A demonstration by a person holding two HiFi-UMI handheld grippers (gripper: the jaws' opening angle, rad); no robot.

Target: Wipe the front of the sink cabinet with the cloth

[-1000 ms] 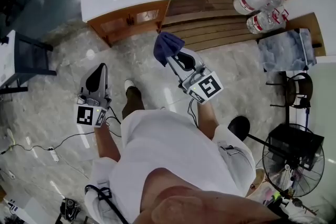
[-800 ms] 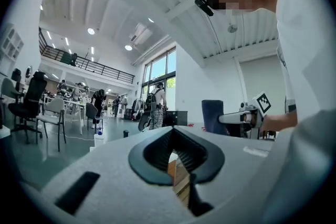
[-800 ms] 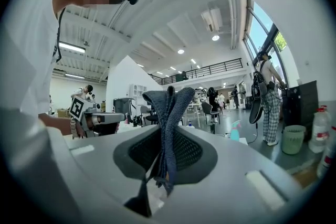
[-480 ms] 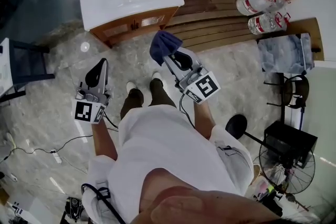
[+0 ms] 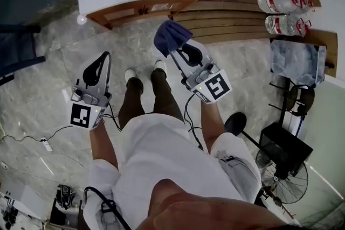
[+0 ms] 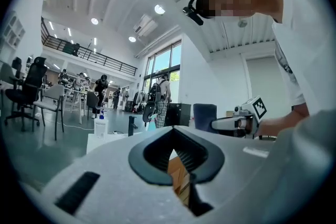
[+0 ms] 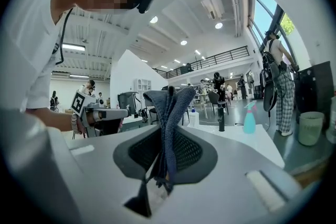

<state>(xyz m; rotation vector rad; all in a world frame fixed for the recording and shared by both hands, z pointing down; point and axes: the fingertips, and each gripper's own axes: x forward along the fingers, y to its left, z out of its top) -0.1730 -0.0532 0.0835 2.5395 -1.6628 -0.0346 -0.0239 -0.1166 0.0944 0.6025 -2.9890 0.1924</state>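
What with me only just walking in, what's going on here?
A person stands facing the sink cabinet with a hand-held gripper in each hand. The right hand-held gripper is shut on a blue cloth, held in the air short of the cabinet's wooden front. The left hand-held gripper holds nothing. The cloth isn't touching the wood yet.

Cloth (image 5: pixel 171 44) dark blue — sink cabinet (image 5: pixel 125 12) orange-brown wood, white on top — floor (image 5: pixel 48 78) mottled grey

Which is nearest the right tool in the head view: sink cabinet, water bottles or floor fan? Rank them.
1. Sink cabinet, just ahead-left of the right tool, which grips the cloth.
2. Water bottles, ahead, far right.
3. Floor fan, behind, at right.
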